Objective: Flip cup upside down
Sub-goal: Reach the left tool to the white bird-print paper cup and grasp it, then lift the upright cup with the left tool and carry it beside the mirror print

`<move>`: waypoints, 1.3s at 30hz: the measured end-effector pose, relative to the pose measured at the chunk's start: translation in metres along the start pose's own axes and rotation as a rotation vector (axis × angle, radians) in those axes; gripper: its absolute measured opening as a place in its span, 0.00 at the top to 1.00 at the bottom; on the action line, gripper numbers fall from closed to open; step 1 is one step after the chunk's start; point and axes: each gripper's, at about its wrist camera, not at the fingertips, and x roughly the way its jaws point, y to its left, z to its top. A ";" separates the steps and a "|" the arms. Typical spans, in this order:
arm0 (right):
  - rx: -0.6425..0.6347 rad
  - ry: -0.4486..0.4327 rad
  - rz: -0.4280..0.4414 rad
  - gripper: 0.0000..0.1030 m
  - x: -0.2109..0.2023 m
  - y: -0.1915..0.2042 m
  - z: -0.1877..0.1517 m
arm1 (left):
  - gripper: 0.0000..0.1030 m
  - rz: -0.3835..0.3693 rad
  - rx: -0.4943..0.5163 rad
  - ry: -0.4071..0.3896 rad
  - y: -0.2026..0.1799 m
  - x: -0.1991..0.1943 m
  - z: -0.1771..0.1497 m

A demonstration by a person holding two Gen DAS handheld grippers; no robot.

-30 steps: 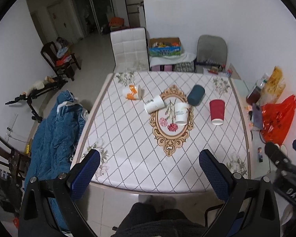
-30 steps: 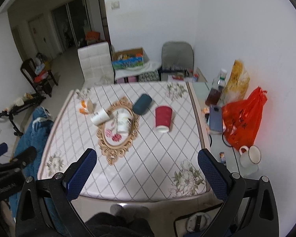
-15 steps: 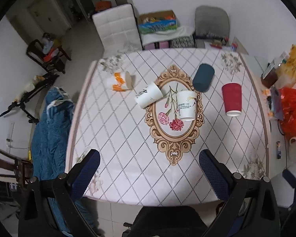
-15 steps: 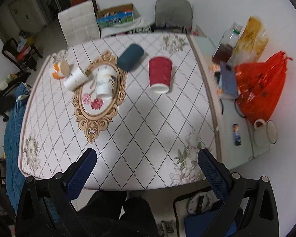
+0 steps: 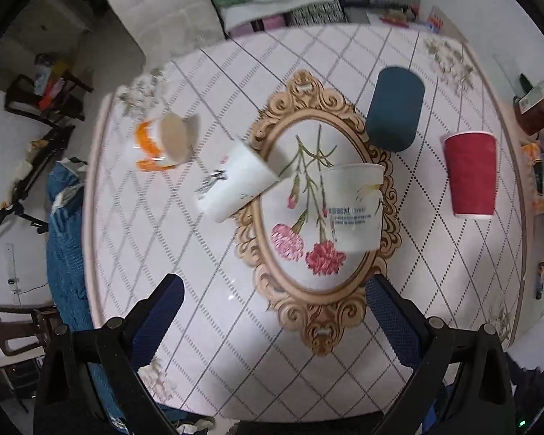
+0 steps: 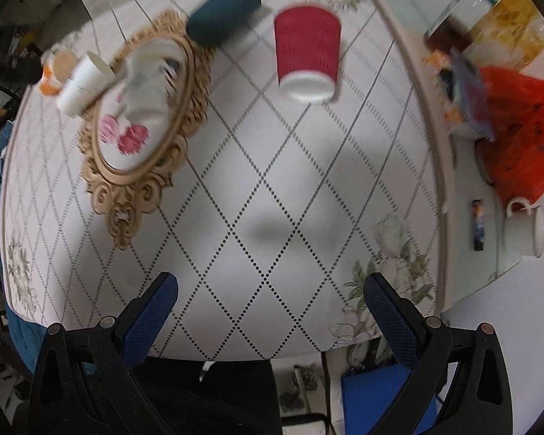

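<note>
Several paper cups sit on the patterned table. A white printed cup stands upright on the oval floral print, also in the right wrist view. A plain white cup lies on its side beside it. A red cup stands upright to the right. A dark teal cup and an orange-and-white cup lie on their sides. My left gripper is open and empty above the table's near half. My right gripper is open and empty over the near right edge.
An orange plastic bag, a white mug, bottles and a yellow packet crowd a side surface right of the table. A blue blanket hangs at the left. A white chair stands behind the table.
Both grippers have moved forward and down toward the table, so the cups appear larger and closer. Both stay open and empty. No cup has moved.
</note>
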 end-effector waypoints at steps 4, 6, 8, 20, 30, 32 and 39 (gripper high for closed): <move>0.020 0.059 -0.011 0.00 0.028 -0.001 0.010 | 0.00 -0.028 0.028 0.072 -0.010 0.034 0.022; 0.029 0.082 -0.017 0.00 0.037 -0.002 0.014 | 0.00 -0.044 0.047 0.109 -0.017 0.048 0.029; 0.043 0.104 -0.018 0.00 0.045 -0.003 0.017 | 0.00 -0.064 0.058 0.135 -0.024 0.060 0.036; 0.084 0.162 -0.075 0.00 0.072 -0.007 0.018 | 0.01 -0.150 0.088 0.217 -0.046 0.100 0.060; 0.100 0.171 -0.098 0.00 0.070 -0.008 0.020 | 0.28 -0.117 0.154 0.215 -0.053 0.123 0.068; 0.099 0.175 -0.101 0.00 0.067 -0.006 0.024 | 0.30 -0.109 0.162 0.208 -0.052 0.126 0.071; 0.101 0.174 -0.111 0.00 0.070 -0.007 0.021 | 0.38 -0.066 0.200 0.155 -0.067 0.139 0.077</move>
